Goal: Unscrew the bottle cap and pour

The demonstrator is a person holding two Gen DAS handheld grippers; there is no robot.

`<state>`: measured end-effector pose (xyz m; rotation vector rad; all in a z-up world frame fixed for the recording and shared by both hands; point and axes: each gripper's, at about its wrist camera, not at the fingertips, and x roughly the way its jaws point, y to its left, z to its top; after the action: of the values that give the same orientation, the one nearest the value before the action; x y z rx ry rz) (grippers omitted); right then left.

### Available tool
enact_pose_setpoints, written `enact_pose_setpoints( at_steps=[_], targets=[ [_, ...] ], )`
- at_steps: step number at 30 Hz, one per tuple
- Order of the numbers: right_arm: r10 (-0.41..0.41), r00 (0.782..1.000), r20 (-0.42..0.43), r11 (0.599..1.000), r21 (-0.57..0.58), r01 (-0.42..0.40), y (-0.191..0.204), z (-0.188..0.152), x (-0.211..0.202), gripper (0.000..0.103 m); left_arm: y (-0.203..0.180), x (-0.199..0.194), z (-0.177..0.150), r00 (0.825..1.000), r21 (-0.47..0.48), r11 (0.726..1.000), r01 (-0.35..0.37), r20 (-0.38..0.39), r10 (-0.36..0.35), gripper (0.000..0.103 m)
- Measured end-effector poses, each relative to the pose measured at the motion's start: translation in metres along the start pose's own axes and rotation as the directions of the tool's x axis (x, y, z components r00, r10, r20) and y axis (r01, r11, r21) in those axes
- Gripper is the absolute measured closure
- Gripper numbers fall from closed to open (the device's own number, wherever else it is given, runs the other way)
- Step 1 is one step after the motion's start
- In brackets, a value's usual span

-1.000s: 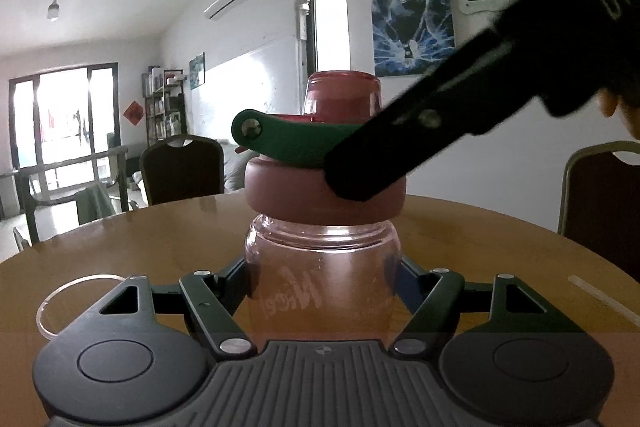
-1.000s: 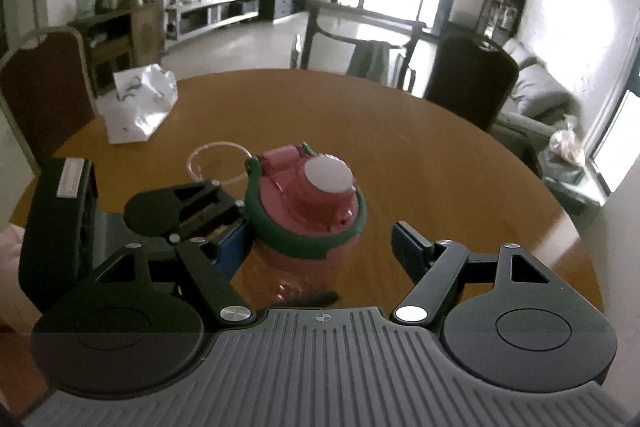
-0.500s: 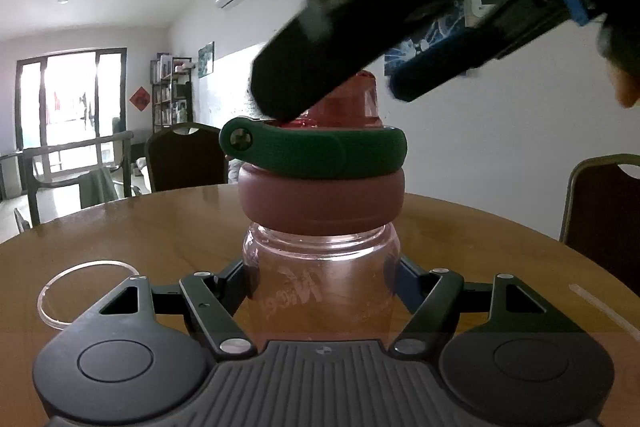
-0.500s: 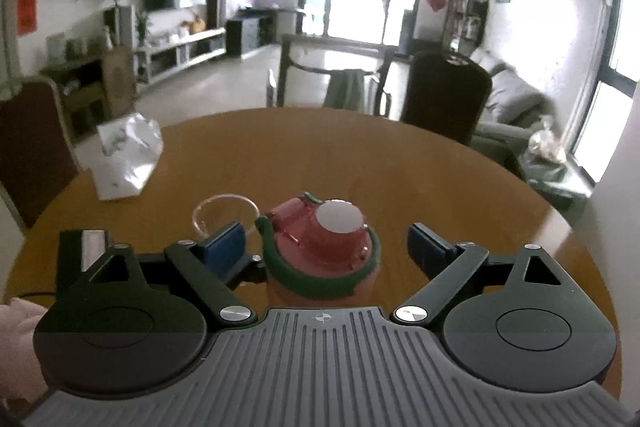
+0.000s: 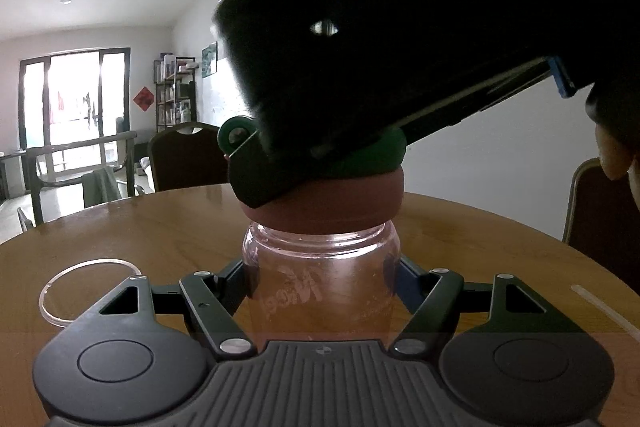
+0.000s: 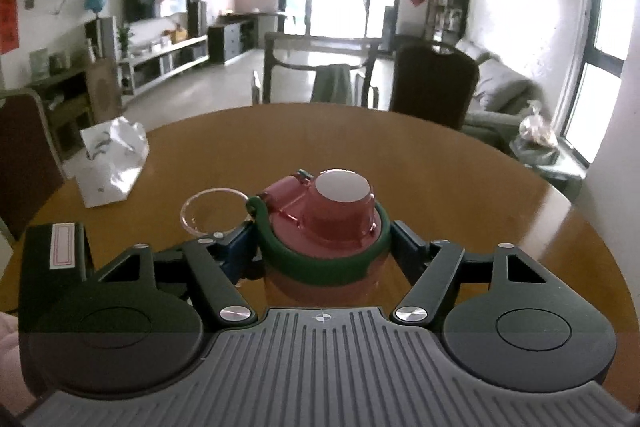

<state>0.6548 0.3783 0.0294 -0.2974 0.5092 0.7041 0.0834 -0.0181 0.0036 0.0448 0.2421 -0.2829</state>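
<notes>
At the centre of the left wrist view, the left gripper (image 5: 322,281) is clenching the smooth, likely slippery bottle (image 5: 322,287) standing on the table (image 5: 132,227), while the right gripper (image 6: 323,247) is closing around its stiff red cap (image 6: 326,215), the sensible hold for twisting, though contact is uncertain.

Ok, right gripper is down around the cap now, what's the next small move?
Probably close the right gripper on the cap: its fingers flank the green ring, seemingly not yet clamped. The left gripper already pinches the bottle upright on the table, so twisting can follow.
</notes>
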Motion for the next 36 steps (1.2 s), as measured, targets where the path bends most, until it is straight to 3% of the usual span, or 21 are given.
enact_pose_setpoints(
  at_steps=[14,16,17,21,26,36],
  targets=[
    [0.155,0.986,-0.069,0.988,-0.015,-0.156,-0.021,0.013,-0.002,0.03,0.003,0.0,0.001,1.0,-0.001,1.0,0.017,-0.004,-0.017,0.032],
    [0.178,0.981,-0.08,0.983,-0.016,-0.18,-0.024,0.016,-0.002,0.018,0.049,0.036,0.01,1.0,-0.015,1.0,0.017,-0.008,-0.017,0.032],
    [0.187,0.979,-0.081,0.982,-0.012,-0.188,-0.025,0.017,-0.003,0.01,0.053,0.038,0.009,1.0,-0.015,1.0,0.015,-0.008,-0.015,0.032],
    [0.035,0.999,0.011,0.996,0.087,-0.035,-0.004,0.014,-0.009,0.009,0.07,0.05,0.007,1.0,-0.015,1.0,0.01,-0.007,-0.01,0.032],
    [-0.077,0.997,-0.028,0.993,0.085,0.079,0.007,0.018,-0.004,0.015,0.095,0.063,0.005,1.0,-0.016,1.0,0.01,-0.009,-0.01,0.032],
    [-0.089,0.996,-0.008,0.994,0.068,0.09,0.006,0.013,-0.017,0.017,0.142,0.108,0.006,1.0,-0.016,1.0,0.007,-0.013,-0.007,0.031]
  ],
)
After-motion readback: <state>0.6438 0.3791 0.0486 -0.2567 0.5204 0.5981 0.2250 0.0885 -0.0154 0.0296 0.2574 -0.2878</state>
